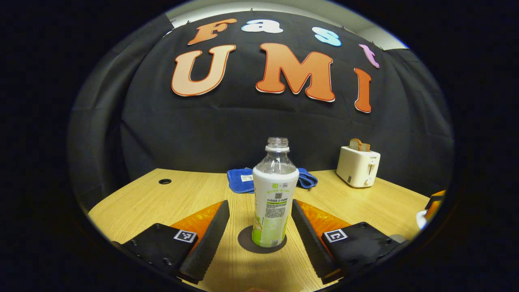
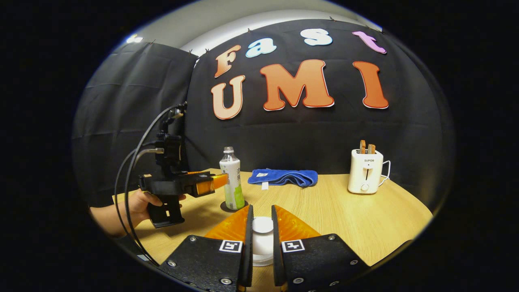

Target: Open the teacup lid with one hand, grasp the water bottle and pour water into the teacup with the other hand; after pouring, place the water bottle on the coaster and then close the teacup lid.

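Left tool (image 1: 259, 221): fingers spread wide, one either side of the water bottle (image 1: 272, 194), neither touching it. The bottle stands upright, cap off, on the round dark coaster (image 1: 244, 241), between and just ahead of the fingertips. From the right gripper view the left tool (image 2: 221, 179) is held level by a hand (image 2: 140, 205), its tip at the bottle's (image 2: 232, 180) side; whether it touches there I cannot tell. The bottle and coaster (image 2: 224, 207) lie toward the left side of the table (image 2: 344, 215).

Right tool (image 2: 259, 221): fingers drawn narrow, both pressed against the white lid (image 2: 262, 224) of the teacup (image 2: 261, 253). The lid looks seated on the cup, which sits near the table's near edge, well apart from the bottle.

Beyond, along the far edge of the table (image 1: 162, 198): a folded blue cloth (image 1: 239, 179) behind the bottle, and a white toaster (image 1: 358, 166) with bread slices toward the far right corner. Same cloth (image 2: 284, 177) and toaster (image 2: 365, 171) in the right gripper view.
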Demonstrator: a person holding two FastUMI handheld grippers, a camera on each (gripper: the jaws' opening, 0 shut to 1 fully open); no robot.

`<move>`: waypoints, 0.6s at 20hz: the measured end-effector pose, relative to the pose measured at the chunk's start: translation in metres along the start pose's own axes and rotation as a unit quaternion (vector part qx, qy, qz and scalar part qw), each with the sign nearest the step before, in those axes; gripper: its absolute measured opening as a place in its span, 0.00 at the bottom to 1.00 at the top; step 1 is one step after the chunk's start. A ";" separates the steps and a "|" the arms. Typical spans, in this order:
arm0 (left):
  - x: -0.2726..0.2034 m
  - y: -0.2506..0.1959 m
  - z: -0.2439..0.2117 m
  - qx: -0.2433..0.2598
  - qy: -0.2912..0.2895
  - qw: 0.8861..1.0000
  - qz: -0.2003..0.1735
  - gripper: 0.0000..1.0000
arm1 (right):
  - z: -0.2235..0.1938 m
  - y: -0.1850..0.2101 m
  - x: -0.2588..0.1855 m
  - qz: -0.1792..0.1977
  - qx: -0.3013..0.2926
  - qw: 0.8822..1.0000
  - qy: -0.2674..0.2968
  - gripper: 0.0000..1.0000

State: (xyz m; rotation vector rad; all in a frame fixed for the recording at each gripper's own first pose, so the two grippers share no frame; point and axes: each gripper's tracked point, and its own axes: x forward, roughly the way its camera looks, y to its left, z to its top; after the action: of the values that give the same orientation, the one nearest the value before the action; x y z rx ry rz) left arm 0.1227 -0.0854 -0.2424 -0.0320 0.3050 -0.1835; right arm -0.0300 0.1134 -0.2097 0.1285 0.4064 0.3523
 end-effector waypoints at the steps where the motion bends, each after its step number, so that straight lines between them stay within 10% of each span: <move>1: -0.005 -0.001 0.005 0.001 -0.005 1.000 0.001 0.98 | -0.004 0.002 0.002 0.002 -0.001 1.000 0.003 0.21; 12: -0.052 0.003 0.037 0.026 -0.053 0.998 0.014 0.98 | -0.048 0.006 0.022 0.007 -0.013 0.999 0.052 0.21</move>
State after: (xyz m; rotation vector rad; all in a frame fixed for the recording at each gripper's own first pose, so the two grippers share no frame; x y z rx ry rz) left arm 0.0860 -0.0731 -0.1920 0.0146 0.1946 -0.1623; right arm -0.0326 0.1296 -0.2605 0.0882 0.5048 0.3779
